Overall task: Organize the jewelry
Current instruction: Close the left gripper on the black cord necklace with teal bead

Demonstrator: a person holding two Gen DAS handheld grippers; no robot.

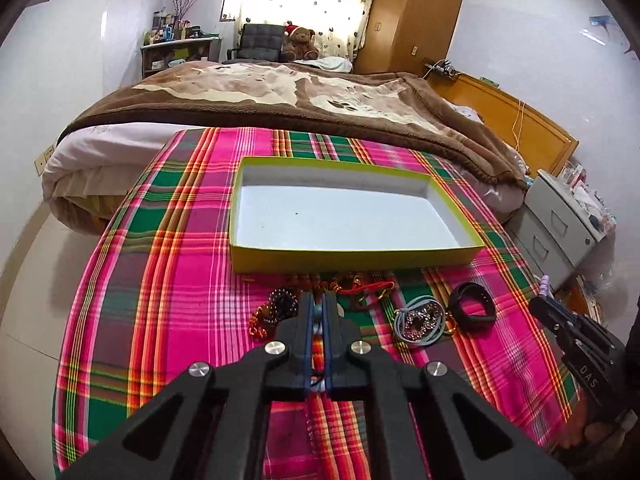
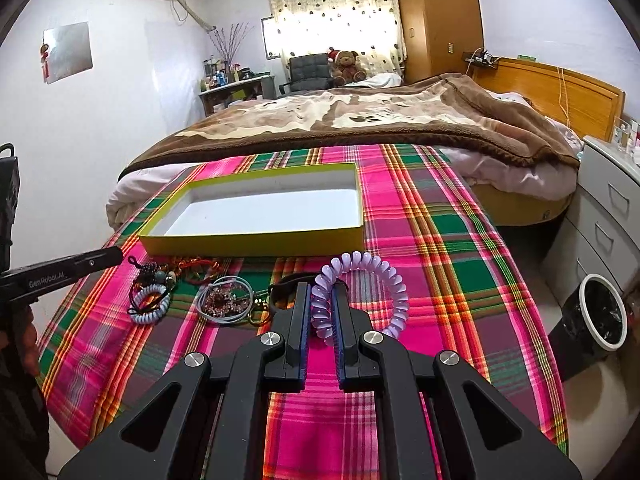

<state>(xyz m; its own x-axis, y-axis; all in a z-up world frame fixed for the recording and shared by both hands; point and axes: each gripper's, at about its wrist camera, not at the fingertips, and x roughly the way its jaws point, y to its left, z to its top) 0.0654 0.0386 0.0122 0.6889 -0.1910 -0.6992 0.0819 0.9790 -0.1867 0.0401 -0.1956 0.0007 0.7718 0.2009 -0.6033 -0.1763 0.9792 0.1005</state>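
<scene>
Nearest the right wrist camera, the right gripper [image 2: 322, 300] is clamped on a lilac spiral hair tie [image 2: 362, 294], whose coil loops up and to the right of the jaws above the plaid cloth [image 2: 460, 280]. In the left wrist view, the left gripper [image 1: 319, 300] has its jaws pressed together on a pale blue beaded piece [image 1: 319, 316] at the near edge of the jewelry pile [image 1: 352, 288]. Just right of it lie a grey-blue cord with a sparkly pendant [image 1: 420, 318] and a black band [image 1: 472, 306]. Beyond the pile, touching its far side, sits the open yellow box [image 1: 352, 258], its white floor bare. A bed with a brown blanket [image 1: 280, 100] fills the far room.
</scene>
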